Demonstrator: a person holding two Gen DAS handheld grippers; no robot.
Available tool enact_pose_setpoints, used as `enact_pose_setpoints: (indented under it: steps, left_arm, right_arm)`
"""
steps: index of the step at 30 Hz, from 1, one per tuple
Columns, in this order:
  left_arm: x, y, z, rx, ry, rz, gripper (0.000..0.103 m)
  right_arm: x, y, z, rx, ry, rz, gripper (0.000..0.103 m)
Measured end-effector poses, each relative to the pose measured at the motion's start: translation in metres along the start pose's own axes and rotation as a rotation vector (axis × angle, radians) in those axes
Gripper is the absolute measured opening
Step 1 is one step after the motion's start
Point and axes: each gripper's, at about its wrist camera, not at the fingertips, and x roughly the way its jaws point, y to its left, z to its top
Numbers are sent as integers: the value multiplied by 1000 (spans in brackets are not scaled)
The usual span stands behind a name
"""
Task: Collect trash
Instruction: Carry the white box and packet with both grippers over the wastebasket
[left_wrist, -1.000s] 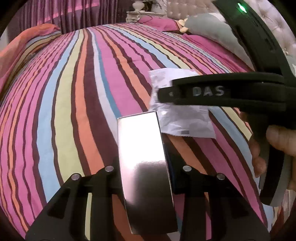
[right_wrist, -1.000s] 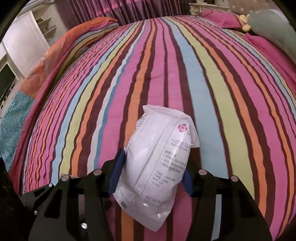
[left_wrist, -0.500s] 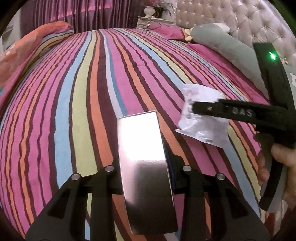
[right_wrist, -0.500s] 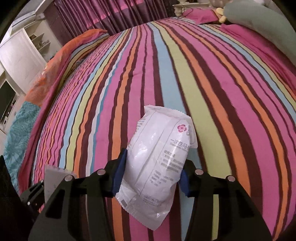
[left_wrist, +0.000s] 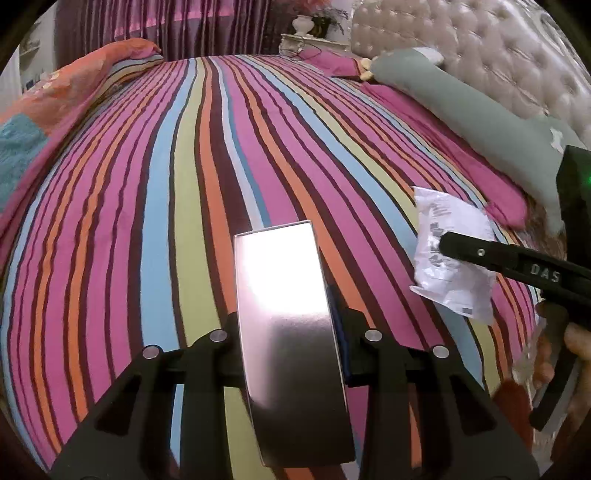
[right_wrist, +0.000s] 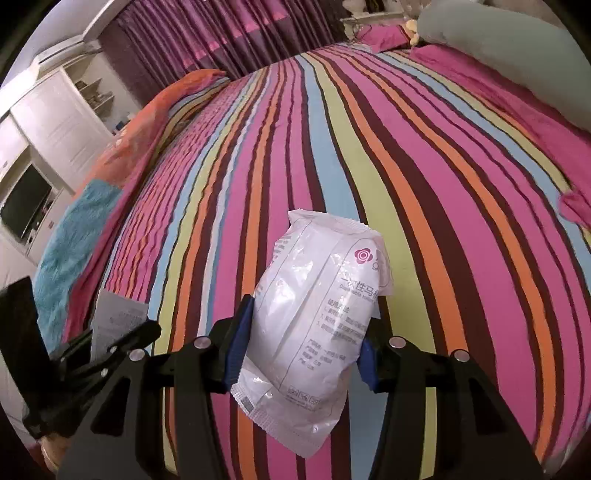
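A flat shiny silver packet (left_wrist: 291, 332) stands upright between the fingers of my left gripper (left_wrist: 288, 343), which is shut on it above the striped bed. My right gripper (right_wrist: 304, 350) is shut on a white plastic packet (right_wrist: 314, 325) with printed text, its blue pads (right_wrist: 240, 339) pressing both sides. In the left wrist view the right gripper (left_wrist: 458, 251) shows side-on at the right with the white packet (left_wrist: 450, 254), a hand on its handle. In the right wrist view the left gripper (right_wrist: 140, 332) sits low at the left, with the silver packet's pale printed side (right_wrist: 114, 321).
The striped bedspread (left_wrist: 184, 221) fills both views. A long grey pillow (left_wrist: 480, 114), a pink pillow (left_wrist: 332, 62) and a tufted headboard (left_wrist: 480, 44) lie to the right. An orange quilt (right_wrist: 155, 122) lines the left edge, with a white wardrobe (right_wrist: 62, 125) and a dark screen (right_wrist: 26, 203) beyond.
Both grippers have travelled across the bed with their packets held. The right gripper slid to the right edge of the left view. The left gripper came into the right view.
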Motion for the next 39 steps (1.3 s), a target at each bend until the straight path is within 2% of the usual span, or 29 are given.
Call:
enact_pose_setpoints:
  steps: [9, 17, 20, 23, 29, 33, 39]
  left_arm:
    - [-58, -20, -88, -7, 18, -8, 33]
    - [-93, -47, -159, 10, 48, -22, 33]
    - [-99, -54, -184, 7, 75, -29, 33]
    - [-100, -60, -207, 4, 110, -34, 33]
    - [-78, -66, -244, -27, 214, -32, 33]
    - [-58, -71, -253, -13, 302, -6, 33]
    - [-27, -73, -266, -15, 438, 0, 33]
  right_arm:
    - [-61, 11, -79, -32, -8, 26, 47]
    - [-88, 19, -137, -45, 23, 50, 47]
    - [-92, 13, -161, -14, 64, 52, 47]
    - [-89, 10, -188, 11, 128, 51, 47]
    - [-52, -2, -225, 45, 285, -7, 47]
    - [-24, -8, -233, 72, 403, -39, 47]
    - [4, -7, -235, 68, 503, -86, 47]
